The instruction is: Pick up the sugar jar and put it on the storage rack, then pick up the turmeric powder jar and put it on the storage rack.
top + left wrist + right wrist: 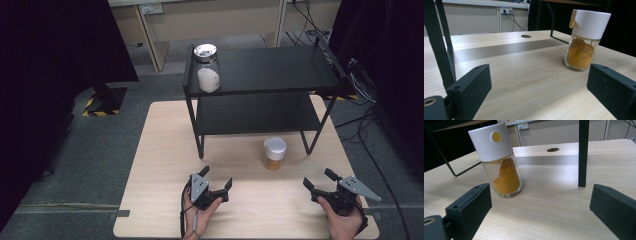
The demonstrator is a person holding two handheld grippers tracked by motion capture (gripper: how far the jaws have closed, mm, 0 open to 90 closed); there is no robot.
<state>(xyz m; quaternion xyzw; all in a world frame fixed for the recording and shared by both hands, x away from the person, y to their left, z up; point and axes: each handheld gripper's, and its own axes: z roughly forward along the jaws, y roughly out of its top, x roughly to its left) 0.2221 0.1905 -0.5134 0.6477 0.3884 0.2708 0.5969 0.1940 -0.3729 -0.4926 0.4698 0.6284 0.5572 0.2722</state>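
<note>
Jar of orange powder upright on table, just before rack. Left gripper, right gripper both spread, empty. Best: approach level, pinch glass below lid.

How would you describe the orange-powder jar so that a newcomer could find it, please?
On the wooden table, look just in front of the black shelf rack. The orange-powder jar stands there on the tabletop; unlike the silver-lidded jar up on the rack, its cap is white.
</note>
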